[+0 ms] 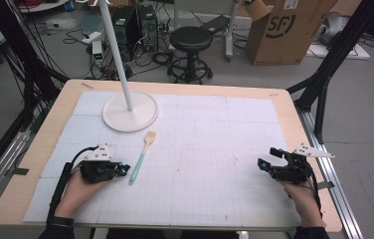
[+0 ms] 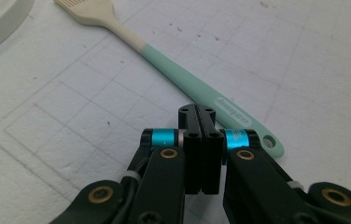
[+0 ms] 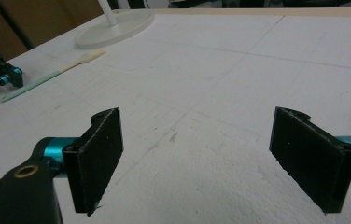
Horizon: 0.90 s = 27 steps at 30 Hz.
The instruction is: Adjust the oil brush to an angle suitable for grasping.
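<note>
Overhead, a pale wooden desk (image 1: 294,107) carries a white gridded mat (image 1: 215,149); a mint-handled silicone brush (image 1: 142,157) lies at nine o'clock beside the left gripper (image 1: 120,169), jaws together; the right gripper (image 1: 267,162) at three o'clock holds jaws apart; beyond, a black stool (image 1: 190,45) and a cardboard box (image 1: 287,30).

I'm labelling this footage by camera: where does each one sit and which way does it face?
High view: above the near table edge, facing forward and down; both hands and forearms show.
Left gripper view: on the left gripper, jaws closed, facing the mint-handled, cream-headed brush.
Right gripper view: on the right gripper, jaws apart, facing across the table.
All share the brush.
</note>
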Available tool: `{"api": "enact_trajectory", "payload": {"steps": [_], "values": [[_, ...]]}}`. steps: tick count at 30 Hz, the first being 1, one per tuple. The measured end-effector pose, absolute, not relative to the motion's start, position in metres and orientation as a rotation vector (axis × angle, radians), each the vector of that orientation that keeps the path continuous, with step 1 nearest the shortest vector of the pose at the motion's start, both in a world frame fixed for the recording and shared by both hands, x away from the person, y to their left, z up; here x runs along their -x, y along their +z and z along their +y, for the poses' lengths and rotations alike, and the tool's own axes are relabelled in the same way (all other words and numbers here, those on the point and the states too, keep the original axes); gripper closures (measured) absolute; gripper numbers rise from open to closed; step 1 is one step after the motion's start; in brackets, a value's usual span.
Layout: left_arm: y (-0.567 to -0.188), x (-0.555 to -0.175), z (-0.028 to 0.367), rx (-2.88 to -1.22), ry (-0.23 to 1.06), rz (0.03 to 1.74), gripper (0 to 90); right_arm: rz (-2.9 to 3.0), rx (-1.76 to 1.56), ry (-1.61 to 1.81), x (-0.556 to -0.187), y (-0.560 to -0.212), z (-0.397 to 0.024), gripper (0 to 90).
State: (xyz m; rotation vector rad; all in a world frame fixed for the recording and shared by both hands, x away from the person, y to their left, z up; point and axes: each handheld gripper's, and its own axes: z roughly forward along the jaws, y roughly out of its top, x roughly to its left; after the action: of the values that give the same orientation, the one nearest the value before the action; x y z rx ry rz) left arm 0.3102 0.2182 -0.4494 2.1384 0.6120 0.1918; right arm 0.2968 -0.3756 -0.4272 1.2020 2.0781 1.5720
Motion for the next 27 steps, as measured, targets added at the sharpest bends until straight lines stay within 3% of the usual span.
{"api": "enact_trajectory", "payload": {"steps": [27], "values": [[-0.443,-0.325,0.145,-2.232,0.171,0.517,89.7,2.072,-1.2,1.583,-0.299,-0.426,-0.375,17.0]]}}
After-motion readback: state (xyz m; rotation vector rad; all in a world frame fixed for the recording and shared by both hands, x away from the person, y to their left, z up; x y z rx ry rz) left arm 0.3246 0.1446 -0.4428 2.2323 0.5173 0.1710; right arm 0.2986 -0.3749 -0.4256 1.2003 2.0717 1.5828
